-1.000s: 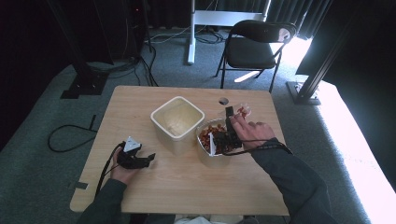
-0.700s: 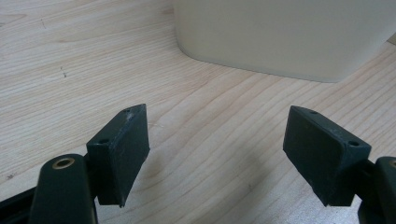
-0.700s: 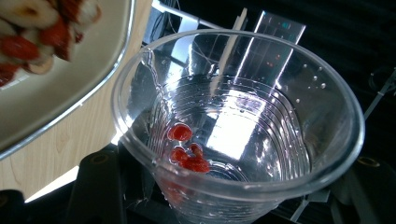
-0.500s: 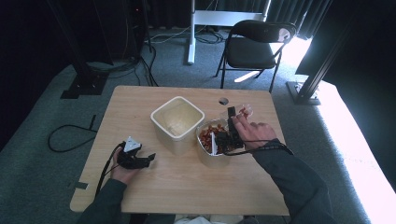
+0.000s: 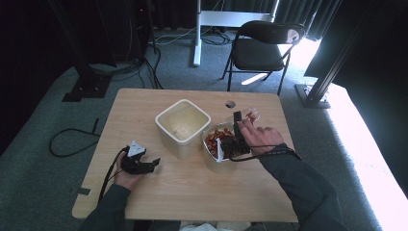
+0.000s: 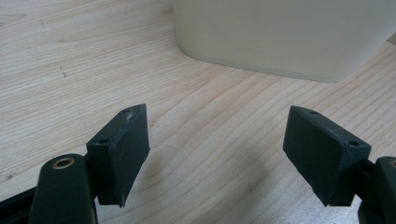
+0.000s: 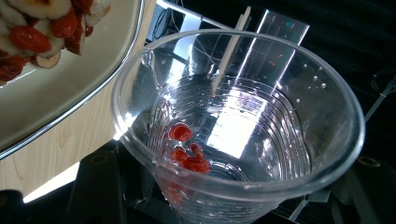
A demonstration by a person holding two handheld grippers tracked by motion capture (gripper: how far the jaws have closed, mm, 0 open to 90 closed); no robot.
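My right gripper (image 5: 239,124) is shut on a clear plastic cup (image 5: 250,115), held tilted on its side just right of a round bowl (image 5: 210,153) of red and pale food pieces. In the right gripper view the cup (image 7: 261,116) lies between the jaws of the right gripper (image 7: 233,198), with a few red pieces (image 7: 186,154) on its lower wall. The bowl's rim (image 7: 74,109) and its food (image 7: 42,23) sit at upper left. My left gripper (image 5: 149,165) rests open on the table at front left. Its pads (image 6: 122,154) stand wide apart, facing the white square tub (image 6: 285,37).
The white tub (image 5: 183,122) stands mid-table, touching the bowl's left side. A small round hole (image 5: 230,104) is in the tabletop (image 5: 192,192) behind the bowl. A black folding chair (image 5: 262,50) stands beyond the far edge. A cable (image 5: 72,139) lies on the floor at left.
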